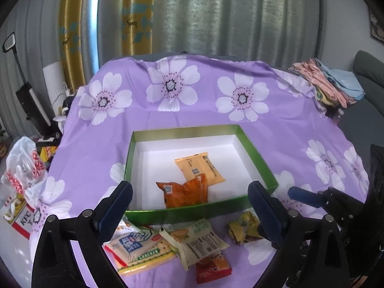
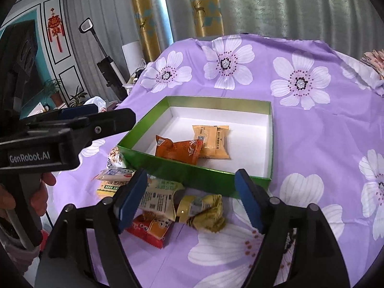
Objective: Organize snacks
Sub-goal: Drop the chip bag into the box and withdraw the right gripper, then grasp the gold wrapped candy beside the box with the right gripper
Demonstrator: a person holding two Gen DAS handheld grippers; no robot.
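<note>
A green box with a white floor [image 1: 258, 156] [image 2: 192, 171] sits on the purple flowered cloth. Inside lie an orange snack packet [image 1: 184, 193] [image 2: 178, 151] and a yellow packet [image 1: 200, 169] [image 2: 212, 141]. In front of the box lie a soda cracker pack [image 1: 138, 247] [image 2: 110, 187], a pale green packet [image 1: 199, 240] [image 2: 160, 195], a red packet [image 1: 212, 268] [image 2: 150, 229] and a crumpled gold wrapper [image 1: 242, 228] [image 2: 204, 212]. My left gripper [image 1: 189, 206] is open and empty above the box's near wall. My right gripper [image 2: 190, 200] is open and empty over the loose snacks.
The left gripper's body [image 2: 48, 141] reaches in at the left of the right wrist view. A KFC plastic bag [image 1: 21, 182] hangs off the table's left edge. Folded clothes [image 1: 328, 84] lie at the far right corner. Curtains hang behind the table.
</note>
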